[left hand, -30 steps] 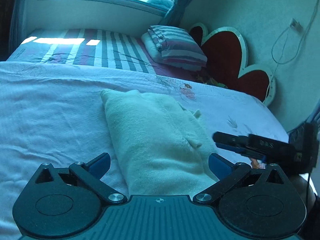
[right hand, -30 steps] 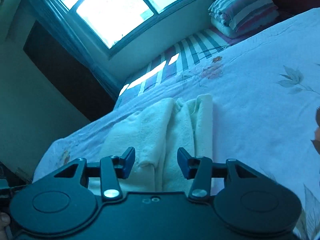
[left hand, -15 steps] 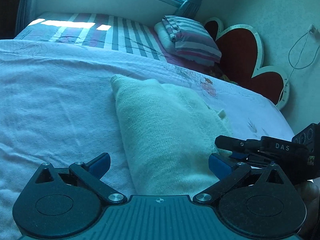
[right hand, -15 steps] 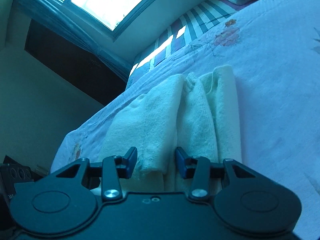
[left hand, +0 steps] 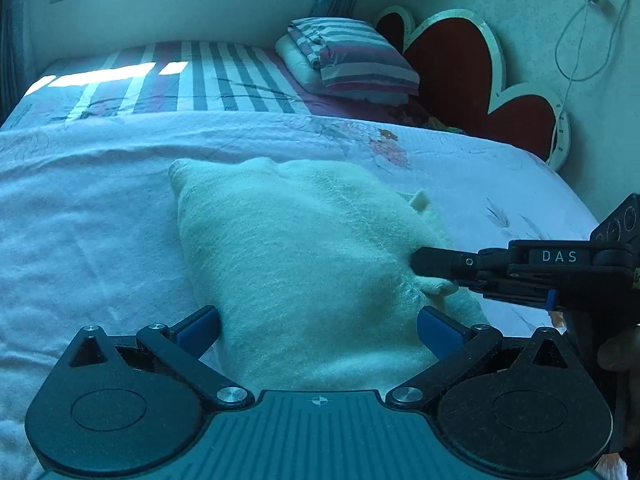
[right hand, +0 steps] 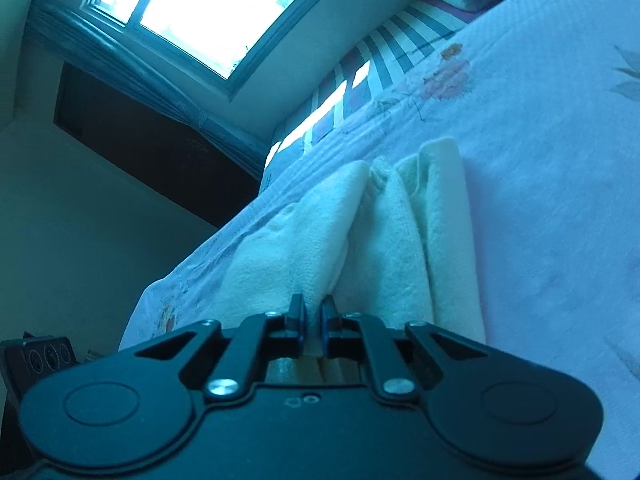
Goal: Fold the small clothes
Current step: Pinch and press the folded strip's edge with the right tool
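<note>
1. A cream fleece garment (left hand: 304,256) is lying in long folded layers on a pale sheet (left hand: 80,208) covering the bed, its folds bunching into soft ridges in the right wrist view.
2. The right gripper (right hand: 313,318) is pinching one fold's near edge, pads clenched on the cloth.
3. The left gripper (left hand: 318,326) is hovering with jaws spread wide, the garment's near end sitting between them, untouched.
4. The garment's nearest edge is disappearing behind both gripper bodies.
5. A striped pillow (left hand: 352,56) is resting well beyond, by a heart-shaped headboard (left hand: 452,64).
</note>
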Tool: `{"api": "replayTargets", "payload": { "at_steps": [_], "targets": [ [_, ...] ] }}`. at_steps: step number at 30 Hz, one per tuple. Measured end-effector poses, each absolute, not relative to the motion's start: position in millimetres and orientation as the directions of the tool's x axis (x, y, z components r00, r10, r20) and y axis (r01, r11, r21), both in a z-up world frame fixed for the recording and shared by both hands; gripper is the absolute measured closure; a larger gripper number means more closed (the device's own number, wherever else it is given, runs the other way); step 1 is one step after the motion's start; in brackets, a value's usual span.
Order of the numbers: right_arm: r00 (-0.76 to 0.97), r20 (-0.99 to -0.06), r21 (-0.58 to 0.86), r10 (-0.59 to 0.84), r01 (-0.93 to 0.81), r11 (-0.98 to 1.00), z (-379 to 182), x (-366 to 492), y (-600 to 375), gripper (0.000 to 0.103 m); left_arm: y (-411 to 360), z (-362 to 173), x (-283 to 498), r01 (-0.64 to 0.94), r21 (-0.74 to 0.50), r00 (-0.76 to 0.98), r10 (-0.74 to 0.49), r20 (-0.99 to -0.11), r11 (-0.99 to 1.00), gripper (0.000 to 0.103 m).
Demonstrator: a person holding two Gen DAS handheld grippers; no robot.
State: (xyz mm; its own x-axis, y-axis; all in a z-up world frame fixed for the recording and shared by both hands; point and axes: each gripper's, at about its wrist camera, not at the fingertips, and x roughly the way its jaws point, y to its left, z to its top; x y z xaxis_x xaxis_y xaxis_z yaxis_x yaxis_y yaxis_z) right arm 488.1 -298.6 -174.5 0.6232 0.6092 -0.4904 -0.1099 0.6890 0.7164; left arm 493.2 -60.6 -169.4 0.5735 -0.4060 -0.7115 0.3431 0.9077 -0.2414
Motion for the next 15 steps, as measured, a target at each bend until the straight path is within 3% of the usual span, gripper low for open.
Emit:
{"api": "replayTargets", "payload": {
  "at_steps": [7, 12, 15],
  "targets": [
    [0.685, -0.428, 0.719, 0.590, -0.138, 0.681, -144, 471, -313, 0.095, -81, -153, 496, 0.363, -0.204, 0.547, -0.385, -0.743, 0.909, 0.000],
    [0.659, -0.541, 0.678, 0.522, -0.025, 0.735, -176, 476, -324, 0.095, -108, -168, 486, 0.399, -0.054, 0.570, -0.294, -0.767, 0.915, 0.000],
    [0.672, -0.531, 0.681, 0.516, -0.023, 0.732, -179, 473, -325, 0.095, -118, -160, 475, 0.412, -0.012, 0.596, -0.280, -0.753, 0.911, 0.000]
  ]
}}
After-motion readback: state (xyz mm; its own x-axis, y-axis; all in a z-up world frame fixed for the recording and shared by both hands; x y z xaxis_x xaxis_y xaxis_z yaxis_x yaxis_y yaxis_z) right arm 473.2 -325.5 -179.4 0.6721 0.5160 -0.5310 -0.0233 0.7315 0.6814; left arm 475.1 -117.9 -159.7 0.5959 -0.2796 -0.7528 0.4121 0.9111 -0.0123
